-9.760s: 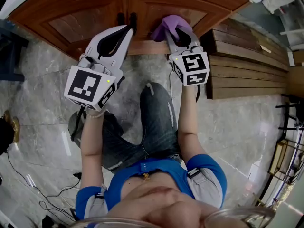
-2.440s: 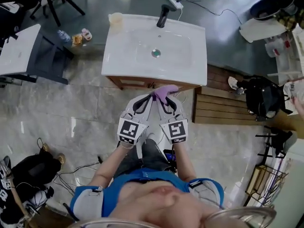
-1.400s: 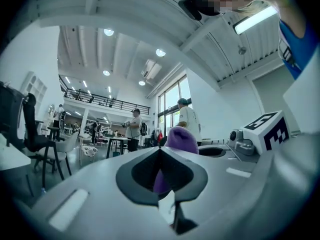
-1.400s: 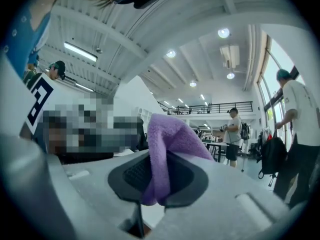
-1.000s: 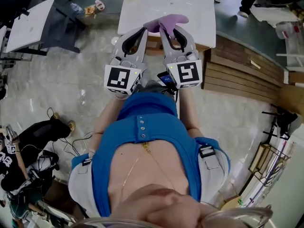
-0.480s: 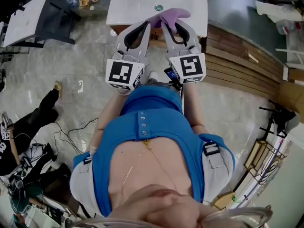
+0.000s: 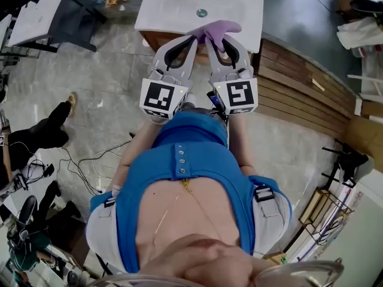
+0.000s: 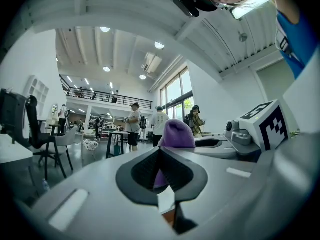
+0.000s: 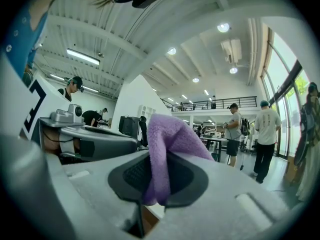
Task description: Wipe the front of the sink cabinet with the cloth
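you hold the cloth (image 7: 220,27) pinched in the right hand-held gripper (image 7: 214,36), up over the sink (image 7: 179,5) and clear of the cabinet (image 7: 154,41) front, so nothing gets wiped, the left hand-held gripper (image 7: 194,37) pressed together, empty, beside it.

Floor: we see pale marble tiles (image 7: 96,94) across the left half of the head view.
Table: a white top (image 7: 33,20) in the upper left corner, with a dark chair (image 7: 81,14) just beside it.
Wooden slats: a brown platform (image 7: 299,94) at the right.
Cables: black leads (image 7: 84,160) lie loose at the lower left.
Bystanders: we see people (image 8: 133,126) standing in a hall.
Ceiling: white, with round lights (image 9: 223,27).
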Demonstrator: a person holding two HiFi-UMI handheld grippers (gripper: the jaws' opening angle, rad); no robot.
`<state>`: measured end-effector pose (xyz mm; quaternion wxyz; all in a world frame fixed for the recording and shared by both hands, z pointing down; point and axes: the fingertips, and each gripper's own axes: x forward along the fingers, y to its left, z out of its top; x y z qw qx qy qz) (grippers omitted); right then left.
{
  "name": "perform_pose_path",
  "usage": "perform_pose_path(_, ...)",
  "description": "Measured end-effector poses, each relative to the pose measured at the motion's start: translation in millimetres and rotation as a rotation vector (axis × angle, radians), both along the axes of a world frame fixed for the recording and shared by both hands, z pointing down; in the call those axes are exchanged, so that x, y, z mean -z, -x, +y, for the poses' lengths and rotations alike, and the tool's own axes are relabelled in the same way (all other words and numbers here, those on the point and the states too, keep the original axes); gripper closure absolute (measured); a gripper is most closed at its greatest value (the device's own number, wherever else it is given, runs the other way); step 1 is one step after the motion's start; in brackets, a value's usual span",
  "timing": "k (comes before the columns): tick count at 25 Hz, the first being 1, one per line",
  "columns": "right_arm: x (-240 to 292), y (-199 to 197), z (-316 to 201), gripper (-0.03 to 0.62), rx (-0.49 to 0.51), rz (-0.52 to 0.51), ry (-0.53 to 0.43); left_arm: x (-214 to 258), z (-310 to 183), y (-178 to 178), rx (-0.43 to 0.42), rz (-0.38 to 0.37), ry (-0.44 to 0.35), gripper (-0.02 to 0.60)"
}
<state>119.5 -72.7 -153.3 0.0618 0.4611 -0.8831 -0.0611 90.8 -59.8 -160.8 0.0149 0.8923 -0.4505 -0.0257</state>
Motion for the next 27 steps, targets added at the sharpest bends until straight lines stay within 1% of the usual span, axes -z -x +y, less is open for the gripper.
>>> perform_pose_path(7, -1.0, 4.3, 6.6, 0.537, 0.023, -0.008, 0.011, 1.0, 5.3, -0.2, 0.018, 0.001, 0.007, 0.581)
perform_pose_path(11, -3.0, 4.6, 8.0, 0.537, 0.014, -0.006, 0.022, 1.9, 7.7, 2.4, 0.027, 0.001, 0.001, 0.581)
perform_pose_path(16, -1.7, 7.8, 12.4, 0.537, 0.030, -0.004, 0.014, 2.0, 11.0, 5.4, 0.035, -0.004, -0.001, 0.581)
perform_pose_path(20, -2.0, 7.8, 8.6, 0.537, 0.023, 0.003, 0.030, 3.3, 7.3, 8.2, 0.043, -0.008, -0.006, 0.581)
perform_pose_path(24, -1.6, 8.6, 9.5, 0.537, 0.023, 0.004, 0.036, 3.0, 5.7, 11.4, 0.054, -0.009, -0.002, 0.581)
perform_pose_path(27, -0.2, 10.8, 11.5, 0.537, 0.024, -0.006, 0.033, 5.0, 7.6, 11.2, 0.048, 0.001, 0.009, 0.581)
